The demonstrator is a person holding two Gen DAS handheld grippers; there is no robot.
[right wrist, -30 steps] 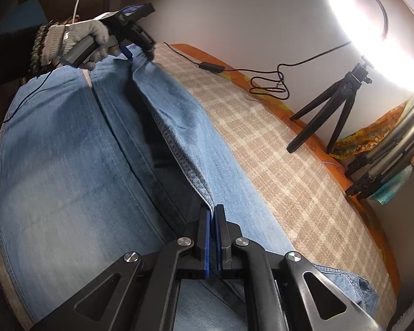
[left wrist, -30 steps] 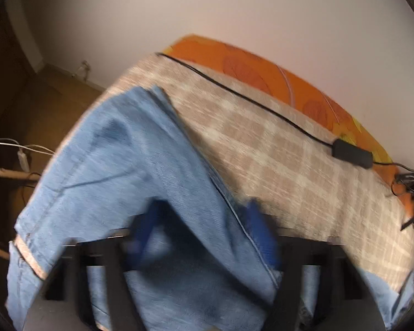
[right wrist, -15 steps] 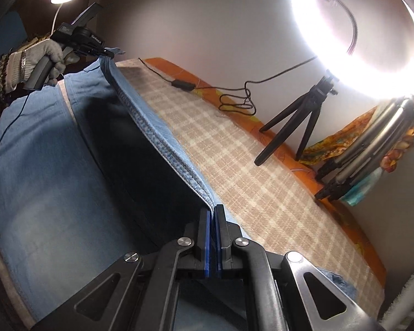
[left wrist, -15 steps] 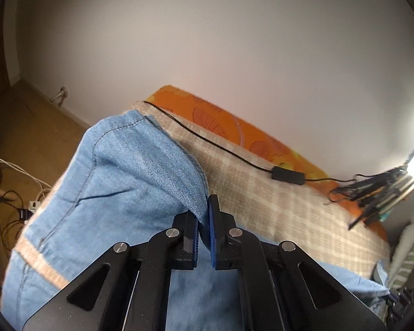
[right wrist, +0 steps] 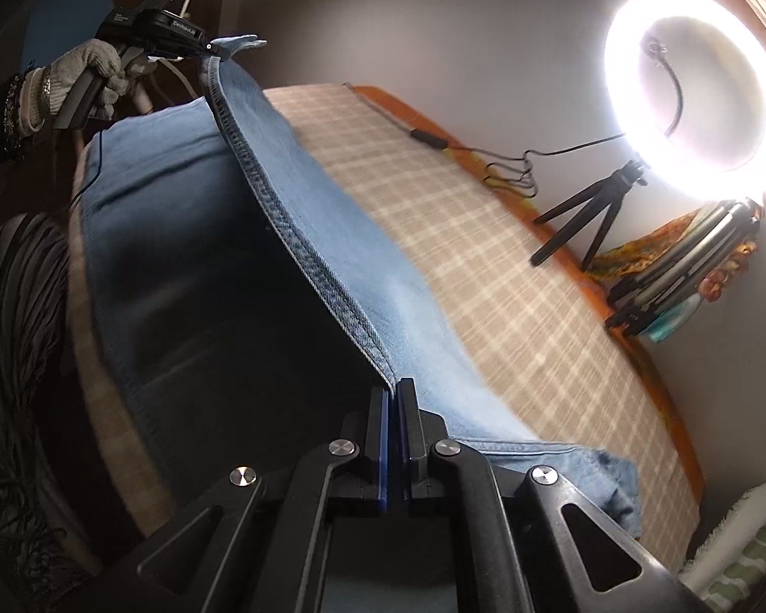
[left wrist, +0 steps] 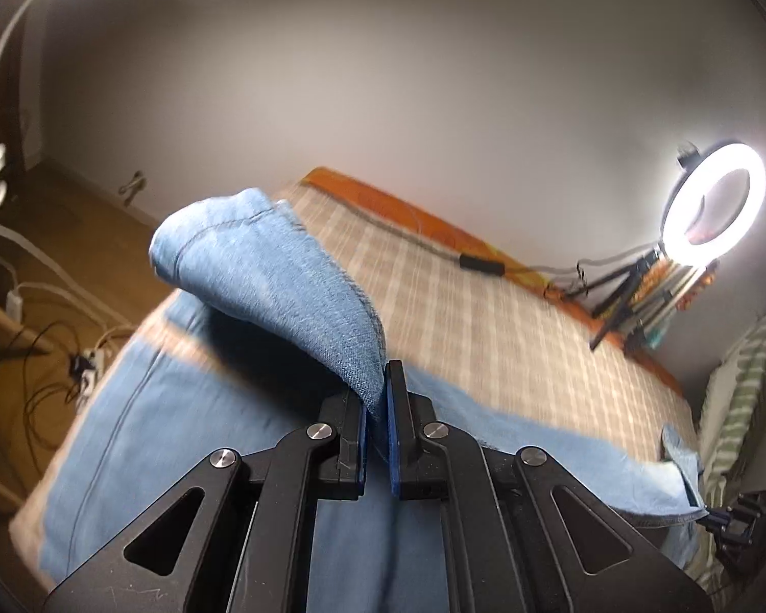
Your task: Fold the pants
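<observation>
Pants (left wrist: 260,276) mid first fold, one leg lifted off the bed (left wrist: 485,316), nothing stacked yet.
Left wrist view: left gripper (left wrist: 378,408) clamped on the hem end, other leg flat below. Right wrist view: right gripper (right wrist: 394,408) pinching the seam edge, leg stretched taut between both. Left to do: lay it over, then fold across.

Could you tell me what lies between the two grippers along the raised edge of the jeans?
In the right wrist view, only the jeans' lifted seam edge spans from the right gripper to the left gripper; nothing else sits along it.
</observation>
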